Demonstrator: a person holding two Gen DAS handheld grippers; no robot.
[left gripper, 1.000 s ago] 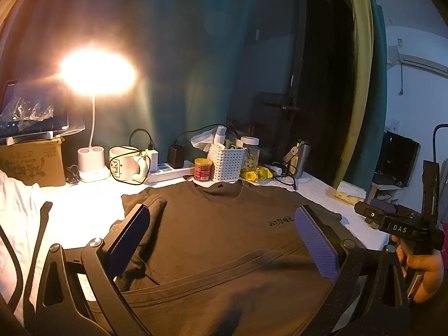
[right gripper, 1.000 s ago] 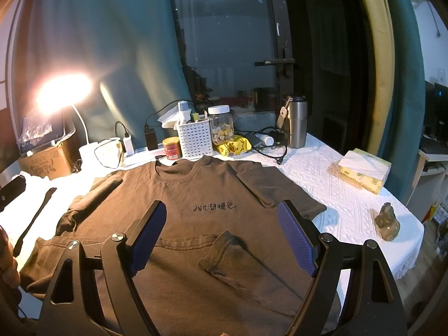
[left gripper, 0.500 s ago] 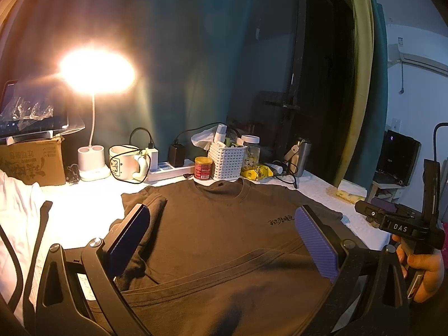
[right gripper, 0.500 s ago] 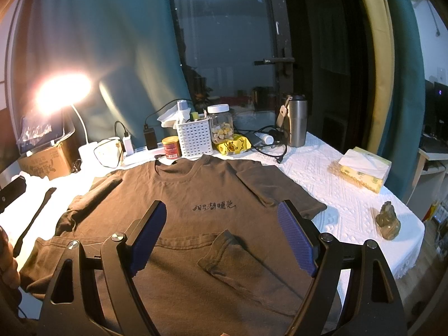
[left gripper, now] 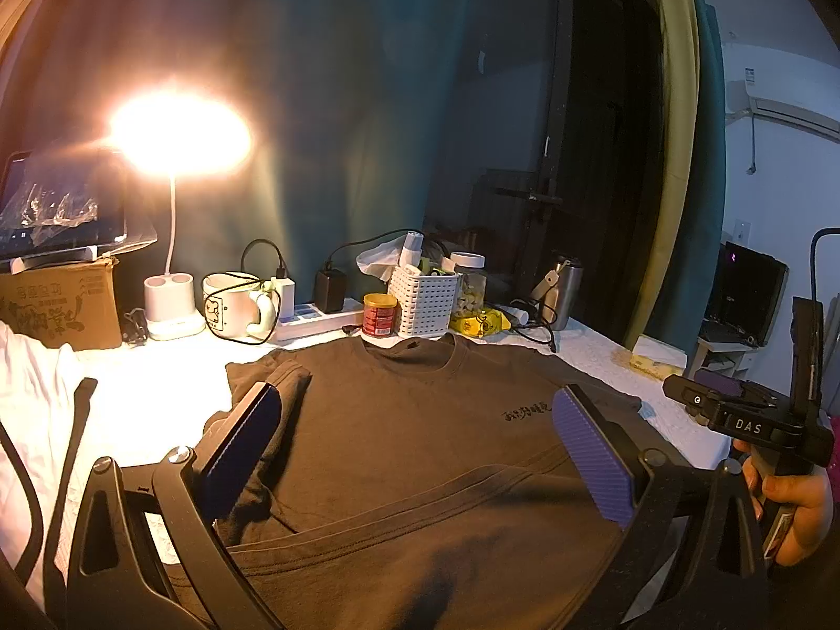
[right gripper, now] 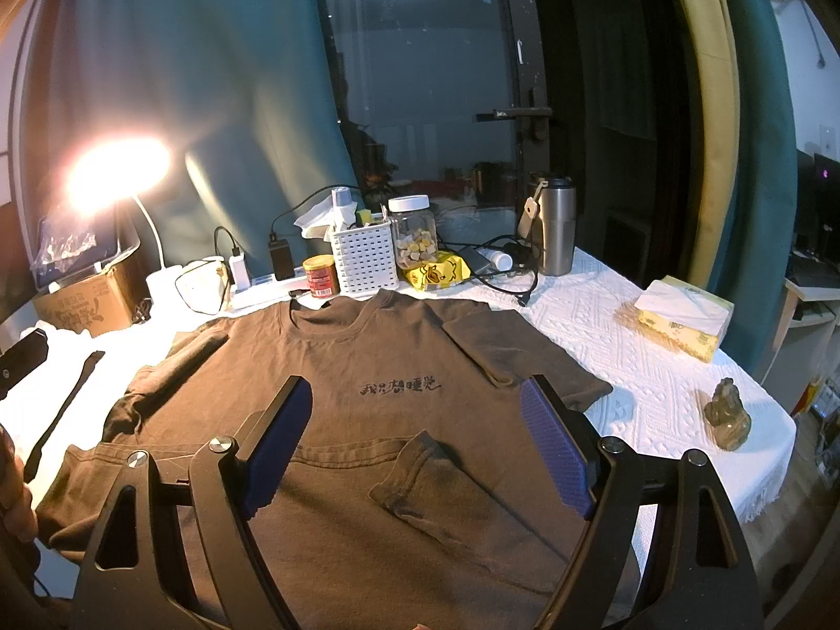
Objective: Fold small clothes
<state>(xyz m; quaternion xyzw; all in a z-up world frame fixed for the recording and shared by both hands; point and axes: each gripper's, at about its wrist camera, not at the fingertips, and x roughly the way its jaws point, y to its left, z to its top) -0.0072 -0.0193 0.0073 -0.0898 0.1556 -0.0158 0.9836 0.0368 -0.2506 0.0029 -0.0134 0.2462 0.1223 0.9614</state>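
lit lamp [left gripper: 178,131], mug [left gripper: 231,304], steel tumbler [right gripper: 556,231]

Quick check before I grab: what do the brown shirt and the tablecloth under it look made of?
Brown T-shirt: looks like matte knit cotton jersey; soft creases, stitched hems, no sheen. White tablecloth: seems an embossed or quilted fabric, with raised geometric pattern and fringed edge; the fibre itself can't be told.

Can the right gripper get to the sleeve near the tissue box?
Probably yes. The right gripper hangs open above the brown T-shirt, and the sleeve lies flat just ahead of its right finger. Nothing sits on it; the tissue box is off to the side.
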